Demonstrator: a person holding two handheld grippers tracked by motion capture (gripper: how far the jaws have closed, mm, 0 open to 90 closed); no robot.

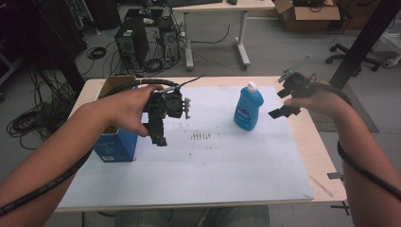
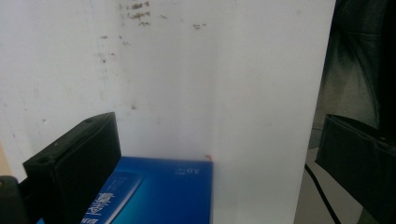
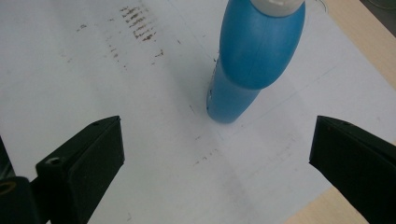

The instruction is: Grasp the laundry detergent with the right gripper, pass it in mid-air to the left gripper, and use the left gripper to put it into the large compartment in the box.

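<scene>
Your right gripper sits at the upper right of the high view, jaws spread wide with nothing between them. In the right gripper view the two black jaws rise from the bottom corners, and the blue bottle stands upright at top centre, beyond the jaws. So you're lined up on it but not touching yet. My guess is that you're holding wide so the jaws can pass either side of the rounded body, and you're coming in from above and behind because the white cap end is narrower.

In the high view that bottle stands right of centre on the white board, well apart from everything else, so there's room to close in from both sides.

Your left gripper hangs left of centre, tipped downward, jaws also spread and empty. In the left gripper view one jaw rises at lower left and the other at the right edge, with the blue box at the bottom of the frame just below them. In the high view the box stands at the left edge of the board with its top open, and your left hand partly covers it. It looks like that hand is just parked out of the way.

Count:
- grippers: two, both open
- bottles: one
- boxes: one
- white boards: one, scuffed with dark marks near the middle, lying on the wooden table
</scene>
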